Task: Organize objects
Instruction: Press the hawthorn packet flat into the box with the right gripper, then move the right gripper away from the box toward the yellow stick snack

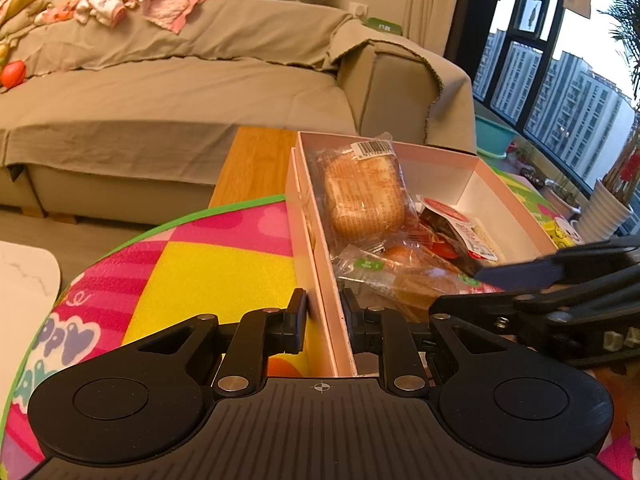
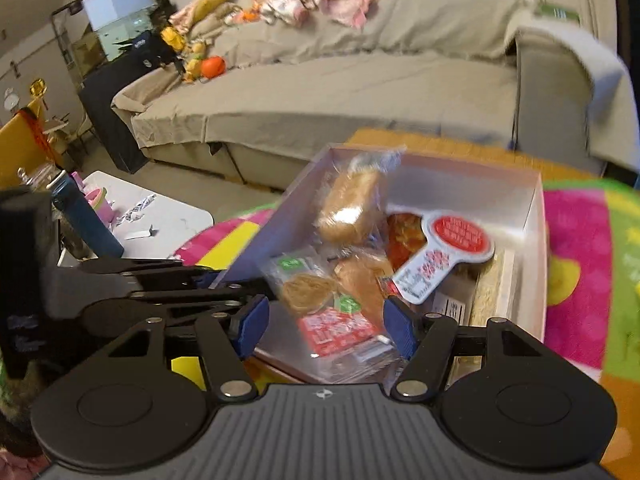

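Note:
A pink box (image 1: 436, 156) holds several wrapped snacks: a bread bun (image 1: 364, 196), a red-lidded cup (image 1: 460, 224) and clear packets (image 1: 384, 276). My left gripper (image 1: 323, 316) is shut on the box's near-left wall (image 1: 320, 280), one finger outside and one inside. In the right wrist view the box (image 2: 536, 216) lies ahead, with the bun (image 2: 348, 208) and the red-lidded cup (image 2: 452, 240). My right gripper (image 2: 326, 326) is open, its blue pads either side of a clear snack packet (image 2: 336, 328) at the box's near end. It also shows in the left wrist view (image 1: 516, 280).
The box sits on a colourful play mat (image 1: 208, 268) over a wooden surface (image 1: 256, 160). A covered sofa (image 1: 180, 92) with clothes stands behind. A white table (image 2: 160, 216) with a blue bottle (image 2: 86, 216) is at the left. Windows (image 1: 560, 92) are at the right.

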